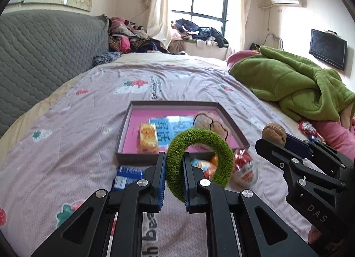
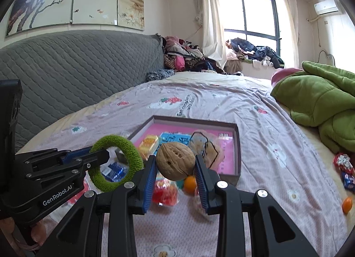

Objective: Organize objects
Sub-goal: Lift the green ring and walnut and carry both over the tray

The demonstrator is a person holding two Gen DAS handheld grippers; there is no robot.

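Observation:
My left gripper (image 1: 174,176) is shut on a fuzzy green ring (image 1: 199,139), lifted above the bed just in front of a shallow grey box (image 1: 137,156) with a pink bottom. My right gripper (image 2: 175,169) is shut on a walnut (image 2: 175,160), also held above the bed near the box's front edge. In the right wrist view the left gripper (image 2: 97,157) shows at the left with the green ring (image 2: 117,143). In the left wrist view the right gripper (image 1: 274,141) and walnut (image 1: 274,133) show at the right. The box holds a yellow snack packet (image 1: 148,138), a blue card and a beige pouch (image 1: 210,121).
Loose on the sheet in front of the box lie a blue packet (image 1: 126,176), a red and white wrapped sweet (image 1: 245,167) and a small orange (image 2: 190,183). More sweets (image 2: 344,163) and another orange (image 2: 347,204) lie at the right. A green blanket (image 1: 295,88) is heaped at the right, a grey headboard (image 1: 44,52) at the left.

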